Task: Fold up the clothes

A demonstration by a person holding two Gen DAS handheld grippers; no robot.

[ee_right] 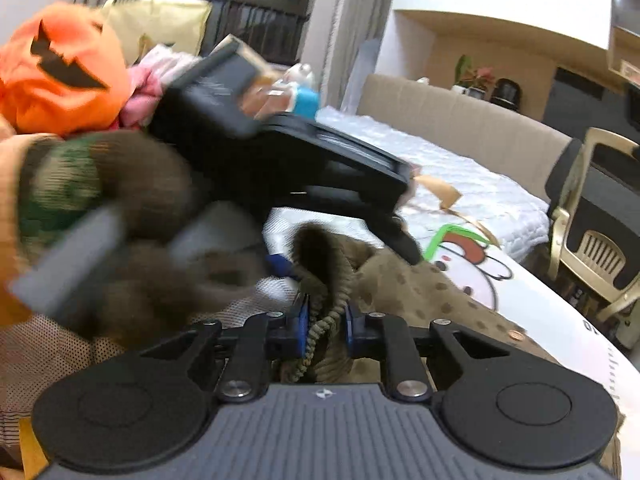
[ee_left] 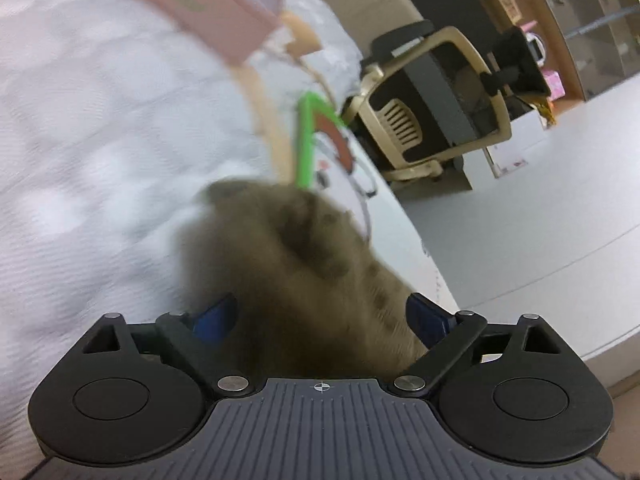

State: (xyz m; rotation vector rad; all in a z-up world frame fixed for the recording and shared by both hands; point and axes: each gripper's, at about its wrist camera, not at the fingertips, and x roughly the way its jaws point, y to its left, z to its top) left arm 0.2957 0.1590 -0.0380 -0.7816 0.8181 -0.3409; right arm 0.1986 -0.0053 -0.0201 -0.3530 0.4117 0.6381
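An olive-brown garment with dark spots (ee_right: 420,292) lies bunched on a white surface with a cartoon print (ee_right: 484,268). My right gripper (ee_right: 326,318) is shut on its ribbed edge and a twisted cord. In the left wrist view the same garment (ee_left: 304,264) is blurred and fills the gap between the wide-apart blue fingers (ee_left: 216,316) of my left gripper (ee_left: 322,316), which stands open. In the right wrist view the left gripper's black body (ee_right: 280,160) reaches over the garment from the left, held by a hand in a brown and green glove (ee_right: 132,200).
A white quilted bed (ee_left: 80,120) carries a pink box (ee_left: 208,4). A beige and black chair (ee_left: 432,112) stands past the edge on the grey floor. An orange pumpkin plush (ee_right: 60,68) and a pile of clothes sit at the left. Mesh fabric (ee_right: 48,344) lies near.
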